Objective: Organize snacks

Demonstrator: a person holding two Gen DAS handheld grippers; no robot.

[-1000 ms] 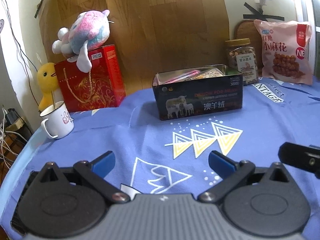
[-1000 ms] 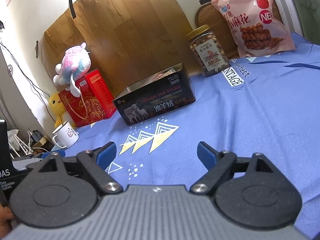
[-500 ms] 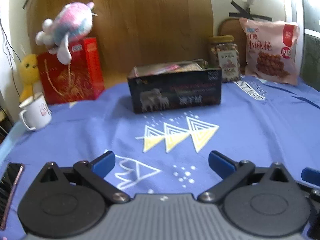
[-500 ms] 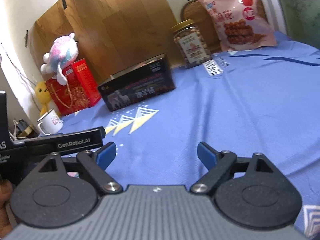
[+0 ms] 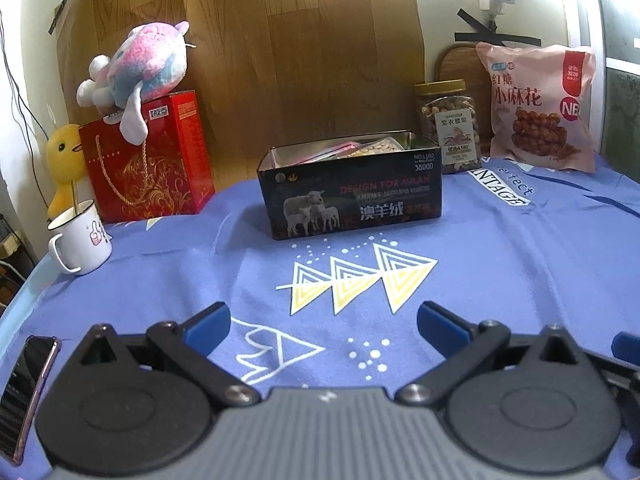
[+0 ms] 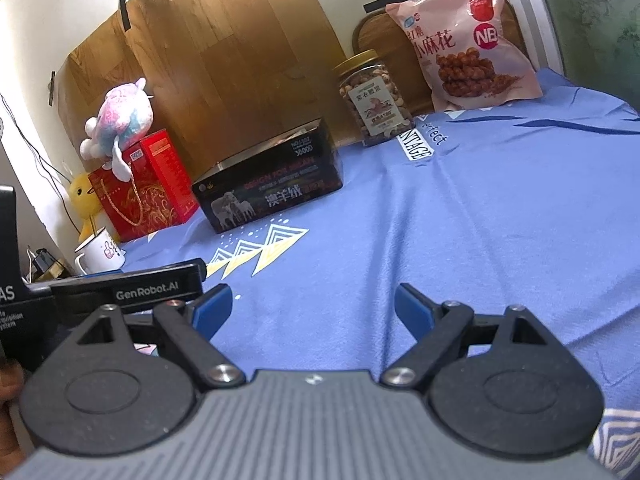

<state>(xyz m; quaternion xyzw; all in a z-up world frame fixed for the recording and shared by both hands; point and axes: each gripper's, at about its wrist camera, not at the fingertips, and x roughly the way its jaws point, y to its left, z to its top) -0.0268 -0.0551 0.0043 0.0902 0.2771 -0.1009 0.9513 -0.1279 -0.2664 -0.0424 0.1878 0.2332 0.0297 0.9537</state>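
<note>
A black tin box [image 5: 352, 196] with sheep printed on its side stands open on the blue cloth; snack packets show inside it. It also shows in the right wrist view [image 6: 272, 192]. A jar of nuts [image 5: 448, 126] [image 6: 374, 98] and a pink snack bag [image 5: 540, 108] [image 6: 464, 36] stand behind it at the right. My left gripper [image 5: 324, 322] is open and empty, well short of the box. My right gripper [image 6: 312, 306] is open and empty over bare cloth. The left gripper's body [image 6: 120, 288] shows at the left of the right wrist view.
A red gift box [image 5: 148, 160] with a plush toy [image 5: 140, 68] on top stands at the back left. A yellow duck [image 5: 64, 160] and a white mug [image 5: 80, 236] stand near the left edge. A phone [image 5: 28, 384] lies at the front left. A wooden board backs the table.
The left wrist view has swung back to the left and tilted; the box now sits nearer its centre. The right gripper has shifted slightly. Both stay open and empty.
</note>
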